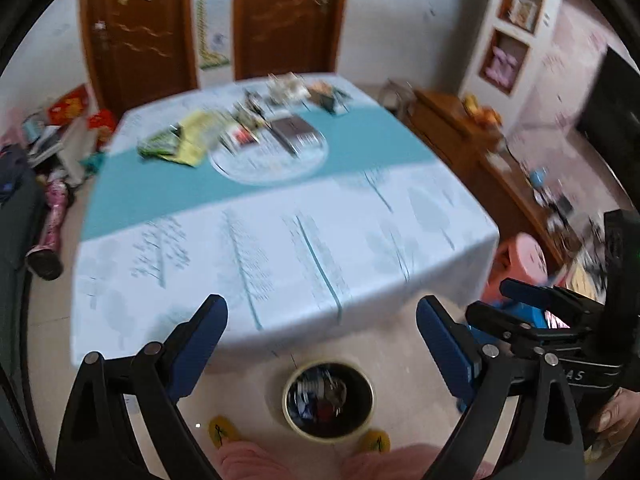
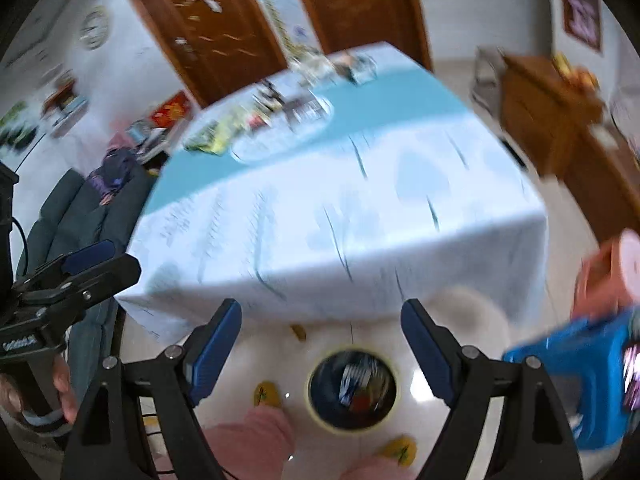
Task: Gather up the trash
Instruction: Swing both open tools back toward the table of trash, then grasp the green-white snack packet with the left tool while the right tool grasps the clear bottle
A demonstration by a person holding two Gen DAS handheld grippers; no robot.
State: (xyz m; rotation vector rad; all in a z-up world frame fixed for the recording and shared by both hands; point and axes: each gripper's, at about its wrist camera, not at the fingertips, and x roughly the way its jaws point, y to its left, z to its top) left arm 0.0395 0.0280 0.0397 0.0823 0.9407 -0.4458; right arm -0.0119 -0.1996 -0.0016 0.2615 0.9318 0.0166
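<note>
Both tongs are released and carry nothing: my left tongs point(image 1: 322, 344) and right tongs point(image 2: 322, 346) each stand wide with only floor between the blue pads. The trash point(image 1: 188, 142), a heap of wrappers and packets, lies at the far side of the bench point(image 1: 280, 248), around a round mat point(image 1: 272, 160). The bin point(image 1: 328, 398) sits on the floor just beside the near bench edge, partly filled.

Risks, as I judge them: both views are badly smeared, so I could misjudge the reach and drag the cloth, pulling everything off. The heap is mixed; a dark flat box point(image 1: 296, 132) on the mat may not be trash at all, and I could bin it by mistake. Thin wrappers may slip from wide pads on the way over the edge and miss the bin. The person's slippers point(image 1: 222, 432) stand right by the bin, easy to knock.

The left view shows the right tongs from the side and wall shelves point(image 1: 516, 28). The right view alone shows a sofa point(image 2: 80, 216), a wall clock point(image 2: 94, 28) and a blue stool point(image 2: 580, 380) close beside me.
</note>
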